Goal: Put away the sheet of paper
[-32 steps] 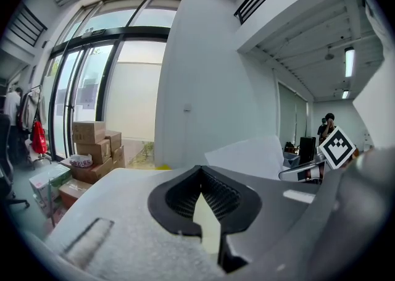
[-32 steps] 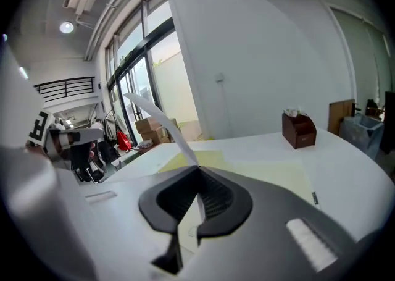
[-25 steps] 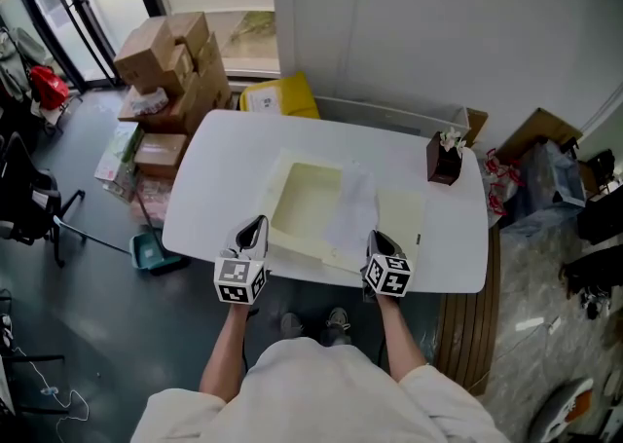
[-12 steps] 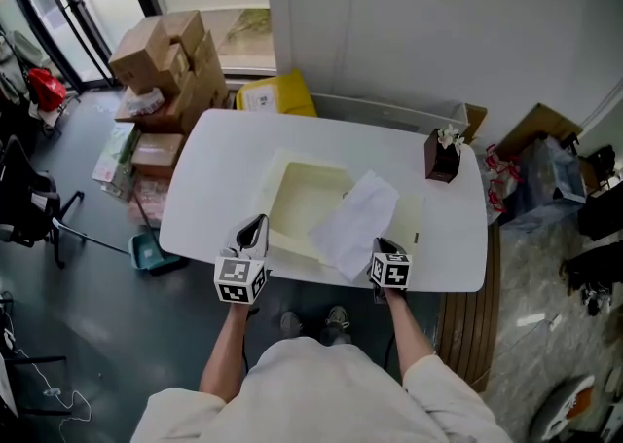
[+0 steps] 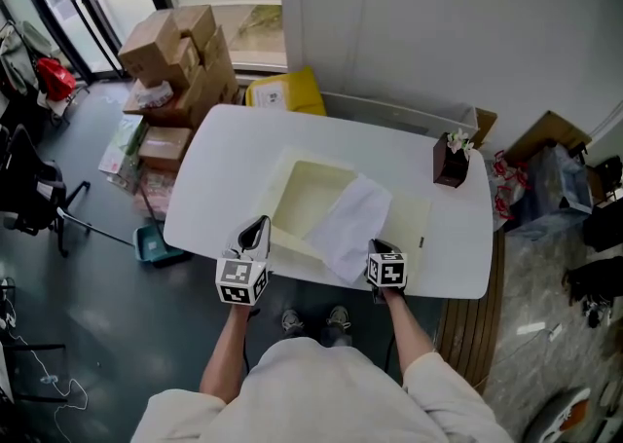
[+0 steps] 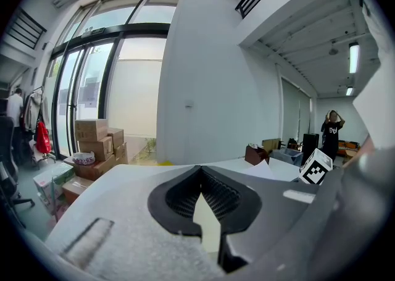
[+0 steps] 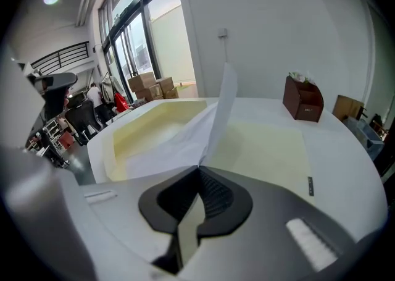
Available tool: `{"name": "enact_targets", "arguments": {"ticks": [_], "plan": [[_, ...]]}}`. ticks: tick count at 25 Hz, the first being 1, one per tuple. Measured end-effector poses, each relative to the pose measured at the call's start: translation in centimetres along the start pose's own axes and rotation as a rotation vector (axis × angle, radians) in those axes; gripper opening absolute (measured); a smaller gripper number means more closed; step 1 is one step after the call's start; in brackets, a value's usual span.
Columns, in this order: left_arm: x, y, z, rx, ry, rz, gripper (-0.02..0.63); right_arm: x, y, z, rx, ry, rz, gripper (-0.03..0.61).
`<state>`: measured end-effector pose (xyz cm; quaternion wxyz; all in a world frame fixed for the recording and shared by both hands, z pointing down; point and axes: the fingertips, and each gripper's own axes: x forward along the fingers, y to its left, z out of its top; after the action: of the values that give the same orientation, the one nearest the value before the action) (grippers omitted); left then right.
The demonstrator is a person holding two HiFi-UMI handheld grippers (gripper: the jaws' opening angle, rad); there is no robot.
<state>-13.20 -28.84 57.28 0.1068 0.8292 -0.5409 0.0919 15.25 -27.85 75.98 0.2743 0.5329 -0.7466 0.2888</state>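
Right gripper (image 5: pixel 379 246) jaws clenched on the near corner of the sheet of paper (image 5: pixel 348 222). The sheet slopes over the cream open box (image 5: pixel 304 194) mid tabletop (image 5: pixel 232 149). Left gripper (image 5: pixel 257 228) jaws closed, empty, at the tabletop's near edge.

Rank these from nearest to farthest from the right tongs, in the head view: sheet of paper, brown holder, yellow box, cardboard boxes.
1. Sheet of paper, pinched in the right tongs.
2. Brown holder, on the far right corner of the table.
3. Yellow box, beyond the table's far edge.
4. Cardboard boxes, stacked far off to the left.
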Motion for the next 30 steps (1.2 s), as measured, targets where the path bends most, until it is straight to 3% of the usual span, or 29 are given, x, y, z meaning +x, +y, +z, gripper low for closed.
{"name": "enact_targets", "arguments": {"ticks": [30], "plan": [[-0.3,3.5,-2.0,-0.039,0.046,0.136,0.003,6.9,0.3,1.8,-0.041,0.105,0.074,0.002]]}}
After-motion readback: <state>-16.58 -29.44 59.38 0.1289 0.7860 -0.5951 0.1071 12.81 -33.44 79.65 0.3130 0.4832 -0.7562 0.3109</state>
